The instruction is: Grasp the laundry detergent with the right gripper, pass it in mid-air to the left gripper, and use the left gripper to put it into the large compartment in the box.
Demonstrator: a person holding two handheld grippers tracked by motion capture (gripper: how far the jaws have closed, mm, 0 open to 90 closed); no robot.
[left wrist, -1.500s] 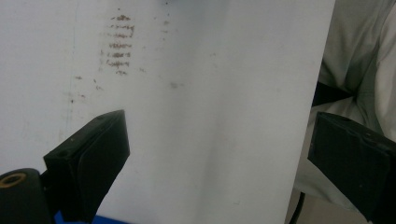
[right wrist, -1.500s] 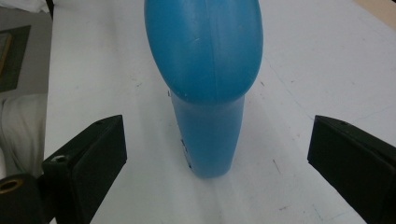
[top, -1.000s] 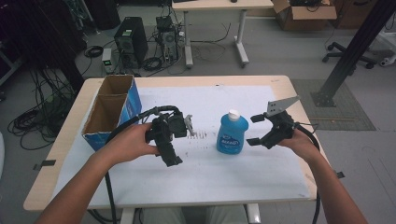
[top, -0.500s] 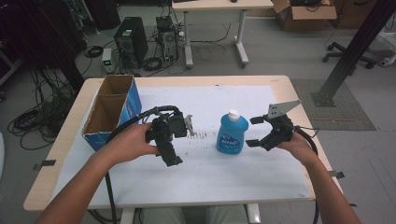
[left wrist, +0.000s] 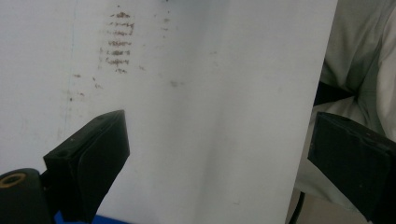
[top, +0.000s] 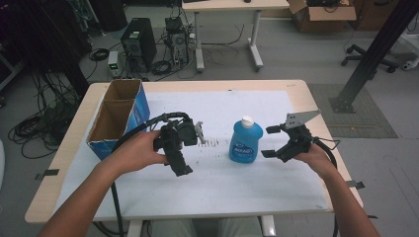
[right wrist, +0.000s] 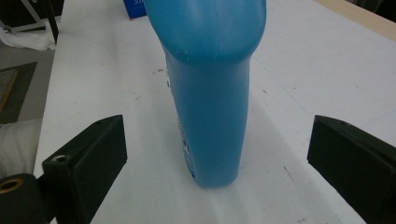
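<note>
A blue bottle (top: pixel 245 140) with a white cap stands upright on the white sheet, right of centre. My right gripper (top: pixel 269 142) is just to its right, open, with the jaws pointing at the bottle and apart from it. In the right gripper view the bottle (right wrist: pixel 210 93) rises between and beyond the wide-spread jaws of the right gripper (right wrist: pixel 219 154), touching neither. My left gripper (top: pixel 180 165) is held left of the bottle over the sheet, tilted toward the near edge. In its own view the left gripper (left wrist: pixel 219 154) is open with nothing between the jaws.
A cardboard box (top: pixel 116 116) with blue sides and two empty compartments sits at the table's left edge. Brown smudges (top: pixel 212 143) mark the white sheet (top: pixel 222 187). The person's clothing (left wrist: pixel 359 60) lies past the sheet's near edge.
</note>
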